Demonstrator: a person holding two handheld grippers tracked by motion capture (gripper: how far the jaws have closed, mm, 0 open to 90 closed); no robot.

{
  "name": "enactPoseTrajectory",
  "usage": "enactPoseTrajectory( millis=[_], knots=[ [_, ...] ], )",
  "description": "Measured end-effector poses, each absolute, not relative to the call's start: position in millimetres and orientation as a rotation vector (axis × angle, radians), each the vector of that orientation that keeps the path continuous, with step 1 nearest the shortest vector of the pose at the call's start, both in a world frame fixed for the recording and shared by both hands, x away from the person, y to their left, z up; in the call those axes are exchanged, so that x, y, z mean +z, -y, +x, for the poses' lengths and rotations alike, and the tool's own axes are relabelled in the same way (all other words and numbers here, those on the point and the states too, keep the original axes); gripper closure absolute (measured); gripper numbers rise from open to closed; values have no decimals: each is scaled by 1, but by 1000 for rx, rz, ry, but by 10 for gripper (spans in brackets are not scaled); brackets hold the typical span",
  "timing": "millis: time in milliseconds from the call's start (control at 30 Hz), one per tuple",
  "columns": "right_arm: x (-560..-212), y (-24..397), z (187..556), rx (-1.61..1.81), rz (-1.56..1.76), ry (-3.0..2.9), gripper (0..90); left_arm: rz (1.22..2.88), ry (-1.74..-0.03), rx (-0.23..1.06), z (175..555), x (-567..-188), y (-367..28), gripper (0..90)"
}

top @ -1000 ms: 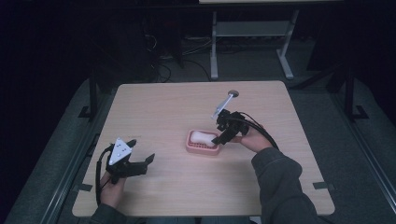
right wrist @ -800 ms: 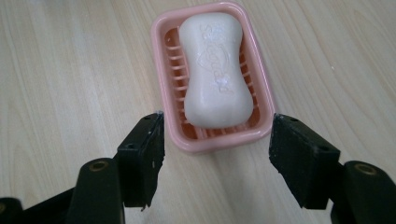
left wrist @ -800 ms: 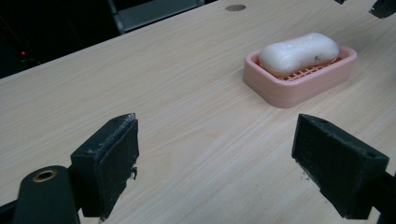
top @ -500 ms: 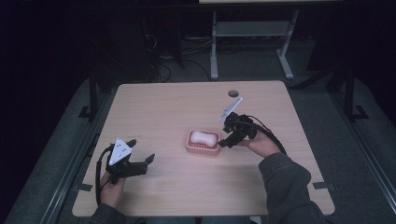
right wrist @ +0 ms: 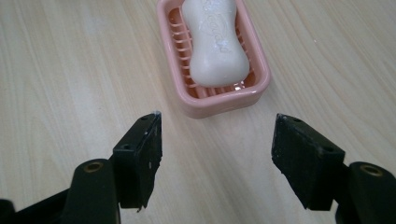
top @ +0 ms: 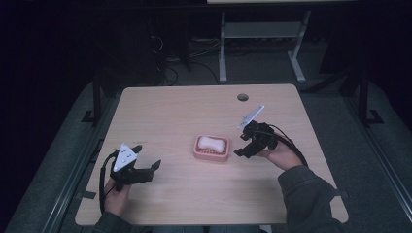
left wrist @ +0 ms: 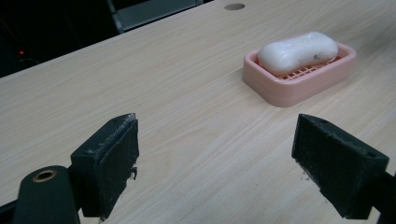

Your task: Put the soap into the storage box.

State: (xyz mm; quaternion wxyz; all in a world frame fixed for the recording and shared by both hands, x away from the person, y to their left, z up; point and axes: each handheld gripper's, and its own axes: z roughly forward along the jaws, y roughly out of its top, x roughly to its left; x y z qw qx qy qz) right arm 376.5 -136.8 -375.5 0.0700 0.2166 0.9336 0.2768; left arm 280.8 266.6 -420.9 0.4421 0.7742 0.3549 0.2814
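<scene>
Over on the left, the left gripper [top: 145,170] rests low on the bench [top: 160,116] with its jaws spread wide and nothing between them; from its own view the pink soap dish [left wrist: 299,79] sits well ahead and off to one side, far from either pad. In the middle of the bench lies the soap [top: 212,143], a pale, waisted bar lying flat in the dish, lengthwise along the ribbed floor. I'd judge it light and hard but slick, likely to squirt out of a pinch, and soft enough at the surface to take a mark. The narrow waist looks the best place to take it, across its short width, with a modest squeeze. The dish itself seems light, stiff plastic that would slide if nudged. To the right, the right gripper [top: 245,148] hangs just beside the dish, apart from it. Its jaws have just been opening and stand spread with nothing in them. In its view the soap [right wrist: 215,42] lies ahead of the pads, roughly centred between them, and the dish's near rim sits just beyond the tips.
</scene>
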Motion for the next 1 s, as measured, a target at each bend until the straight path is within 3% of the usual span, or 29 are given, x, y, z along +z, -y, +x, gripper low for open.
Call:
enactPoseTrajectory(
  millis=[533,1000],
  knots=[
    [-368,166,358,861,709,-2746,323,1930,-873,691,280,-421,-265,146],
    [-382,199,338,867,820,-2716,316,1931,-868,684,279,-421,-265,146]
  ],
)
